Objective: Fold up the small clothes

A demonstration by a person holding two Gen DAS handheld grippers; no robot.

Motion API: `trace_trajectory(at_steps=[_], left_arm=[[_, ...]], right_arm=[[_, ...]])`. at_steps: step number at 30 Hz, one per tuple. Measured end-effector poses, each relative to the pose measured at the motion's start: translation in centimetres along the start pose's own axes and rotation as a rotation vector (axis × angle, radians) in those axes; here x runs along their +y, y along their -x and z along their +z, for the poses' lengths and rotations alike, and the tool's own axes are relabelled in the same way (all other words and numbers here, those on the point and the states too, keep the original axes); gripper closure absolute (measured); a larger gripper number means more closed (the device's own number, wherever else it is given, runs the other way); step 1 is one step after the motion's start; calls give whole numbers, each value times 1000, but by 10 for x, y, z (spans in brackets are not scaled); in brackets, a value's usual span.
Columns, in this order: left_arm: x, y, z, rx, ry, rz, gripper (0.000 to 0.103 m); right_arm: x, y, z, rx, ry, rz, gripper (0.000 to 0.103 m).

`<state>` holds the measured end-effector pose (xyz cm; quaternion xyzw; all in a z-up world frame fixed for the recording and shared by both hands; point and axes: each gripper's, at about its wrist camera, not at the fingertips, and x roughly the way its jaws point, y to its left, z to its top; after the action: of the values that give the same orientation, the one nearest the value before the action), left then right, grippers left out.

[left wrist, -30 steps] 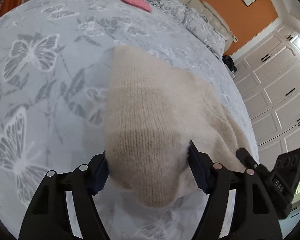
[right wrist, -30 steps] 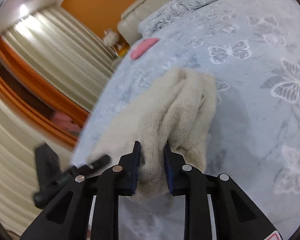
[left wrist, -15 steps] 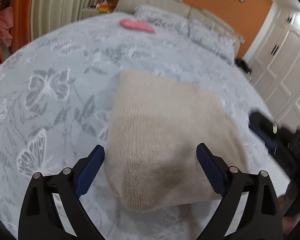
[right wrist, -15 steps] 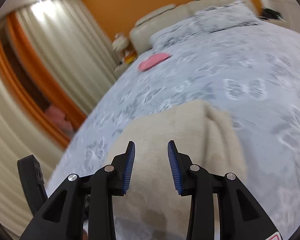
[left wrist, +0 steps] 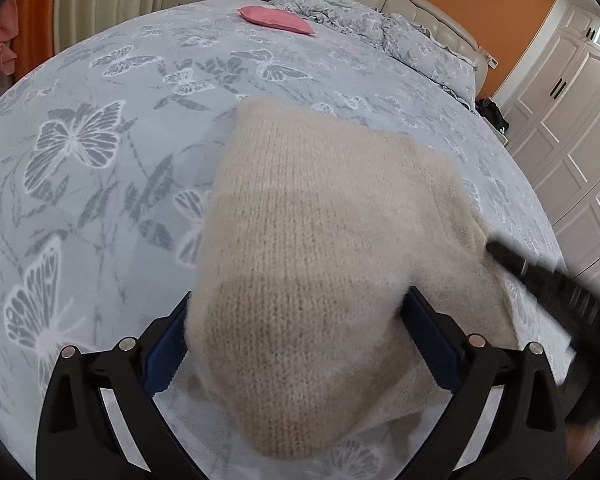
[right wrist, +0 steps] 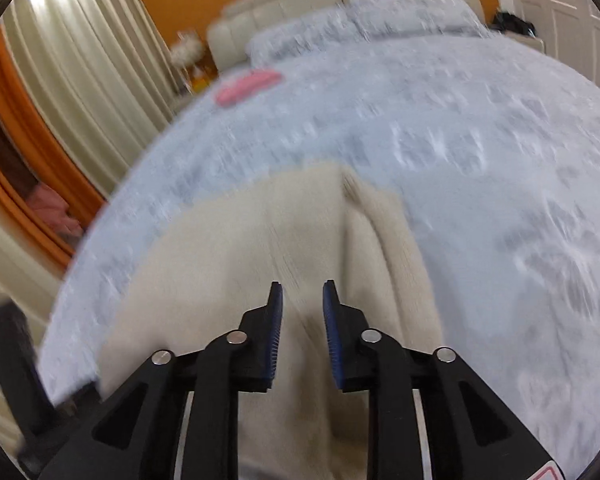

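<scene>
Sweater (left wrist: 320, 248), one only, cream knit, lies folded on the bed (left wrist: 100, 152) near its foot end, well away from the headboard. Your right gripper (right wrist: 300, 312) was clamped on a bunched fold a second ago; it has since let go, and its jaws now stand a little apart with nothing between them, hovering over the sweater's near edge. That view is smeared by motion, so you look to be pulling away. Your left gripper (left wrist: 296, 344) spread wide half a second ago and is back down astride the thick near end of the sweater, jaws apart, blue pads beside the knit on both sides; whether they actually press it you cannot tell from here. Judgement: the fold has been laid down and released, so this garment is close to finished, perhaps needing only a final tuck or squaring. Count for the bed: one sweater, one pink item (left wrist: 276, 20) up toward the pillows (left wrist: 380, 28), two grippers.
</scene>
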<state>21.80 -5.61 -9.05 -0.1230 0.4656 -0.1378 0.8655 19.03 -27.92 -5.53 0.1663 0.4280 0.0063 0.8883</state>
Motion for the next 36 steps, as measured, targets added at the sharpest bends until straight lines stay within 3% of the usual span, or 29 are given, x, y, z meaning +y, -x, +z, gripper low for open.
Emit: trace_trajectory(at_steps=[2,8,12,19,21,23,28,32,36], left_arm=[[-1,-1,1,7,-4,1,7],[-4,1,-2,3,-25,18,6],[-3,-3,-3,22,-19,10,5],[-4,-4,-3,23,-30,20,5],[-5,-1,-3,19,-37,31,5],[-10,10,-6,8,-75,58,6],[-29,47,-21,-54,-184,151,6],[-34,78,-46,-57,-224,133,6],[-22,98,-82,-63,-245,201,6]], right_arm=[[-4,-15,-14,74,23,-27,79],[16,28,-15,7,54,-23,76],[1,-2,-34,92,47,-62,71],[-8,17,-23,29,-10,-27,68],[-10,29,-26,-17,-22,-35,59],[-11,44,-32,-51,-20,-60,41],[-10,80,-69,-63,25,-135,35],[-3,101,-93,-52,85,-182,26],[2,119,-115,-50,100,-194,20]])
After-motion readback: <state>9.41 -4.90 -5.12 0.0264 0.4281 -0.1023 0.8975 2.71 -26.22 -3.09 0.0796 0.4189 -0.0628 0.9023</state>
